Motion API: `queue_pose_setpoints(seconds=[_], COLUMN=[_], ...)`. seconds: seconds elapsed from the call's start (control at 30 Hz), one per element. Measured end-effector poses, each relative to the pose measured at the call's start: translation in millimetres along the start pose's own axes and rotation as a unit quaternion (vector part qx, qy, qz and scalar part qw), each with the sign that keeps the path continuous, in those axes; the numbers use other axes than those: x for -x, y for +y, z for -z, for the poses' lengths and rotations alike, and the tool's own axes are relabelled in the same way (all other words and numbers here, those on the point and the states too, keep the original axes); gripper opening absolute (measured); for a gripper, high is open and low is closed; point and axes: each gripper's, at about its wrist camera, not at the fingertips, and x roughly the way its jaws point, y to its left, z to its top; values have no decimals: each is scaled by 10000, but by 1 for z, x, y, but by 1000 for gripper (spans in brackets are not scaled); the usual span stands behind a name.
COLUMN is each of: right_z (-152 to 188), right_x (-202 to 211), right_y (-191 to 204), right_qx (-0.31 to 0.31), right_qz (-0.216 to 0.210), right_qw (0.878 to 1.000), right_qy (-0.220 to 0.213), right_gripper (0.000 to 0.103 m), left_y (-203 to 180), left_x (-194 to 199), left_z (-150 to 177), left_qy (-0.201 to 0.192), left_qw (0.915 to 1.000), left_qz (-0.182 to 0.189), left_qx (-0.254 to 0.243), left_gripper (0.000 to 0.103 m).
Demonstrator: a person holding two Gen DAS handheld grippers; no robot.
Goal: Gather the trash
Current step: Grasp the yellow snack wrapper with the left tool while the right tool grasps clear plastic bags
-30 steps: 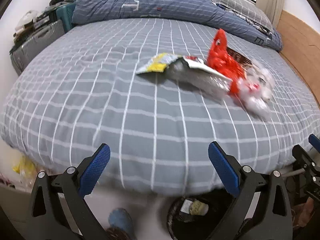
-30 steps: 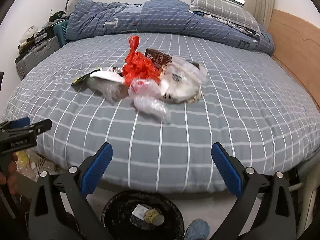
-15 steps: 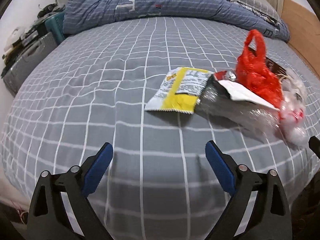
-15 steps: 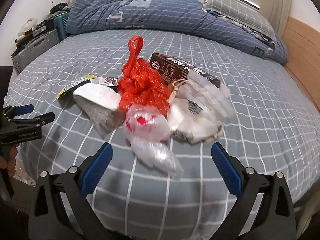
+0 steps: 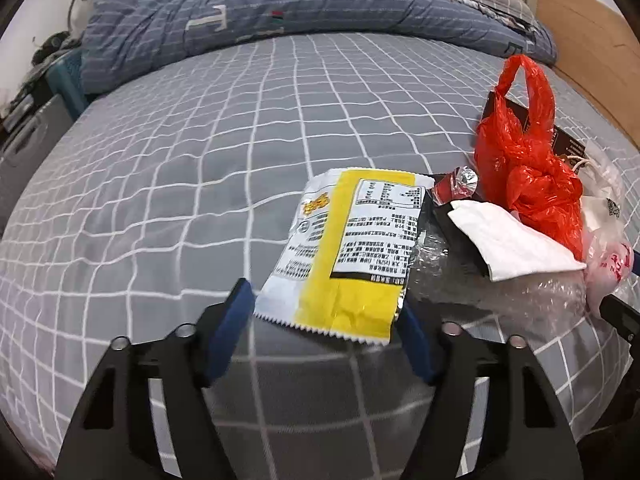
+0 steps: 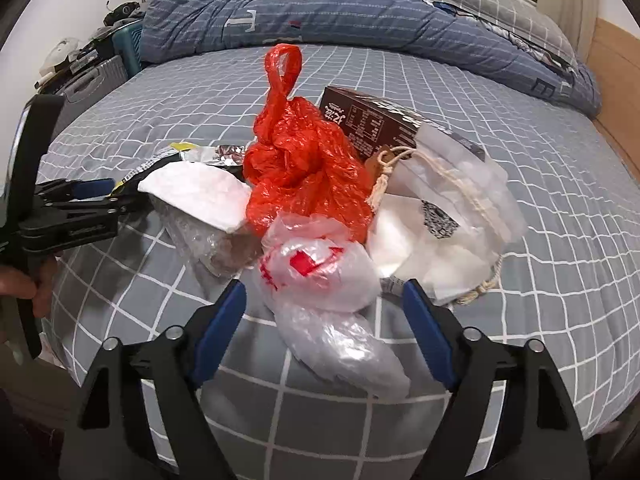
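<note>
A yellow and white snack wrapper (image 5: 352,248) lies flat on the grey checked bed (image 5: 160,200). My left gripper (image 5: 325,312) is over its near edge with its jaws closing; the edge lies between the pads, which do not press on it. A clear plastic bag with red print (image 6: 320,272) lies at the front of the trash pile. My right gripper (image 6: 324,304) straddles it, jaws closing, with the pads still apart from it. Behind stand a red plastic bag (image 6: 304,160), a brown box (image 6: 368,120) and a white drawstring bag (image 6: 452,200).
White tissue (image 5: 508,236), crumpled foil (image 5: 456,184) and bubble wrap (image 5: 500,296) lie beside the snack wrapper. A blue duvet (image 5: 280,8) is heaped at the far side of the bed. A suitcase (image 5: 24,144) stands at the left, a wooden headboard (image 5: 580,40) at the right.
Both grippers have moved forward and down from the bed's edge onto the trash. Both pairs of jaws have narrowed. The bin on the floor has left both views.
</note>
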Motion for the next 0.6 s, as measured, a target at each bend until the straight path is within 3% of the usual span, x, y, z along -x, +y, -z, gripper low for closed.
queue_pose_setpoints(seconds=[0.17,0.33,0.6], right_z=[-1,-1,-1], right_x=[-8,-9,-3], right_y=[2,0,-3], right_qx=[-14,-31,-76], right_qz=[-75,-100,-133], right_qw=[9999,9999,9998], right_qy=[113,131,86], right_gripper=[64,60,58], left_y=[-5,-5,7], left_x=[-7,-6,10], left_z=[-8,-10,-11], left_qy=[-5,7,-99], left_qw=[9999,9999,9994], left_qz=[97,119,-96], left_qx=[-99,-72,302], left_gripper=[44,26,6])
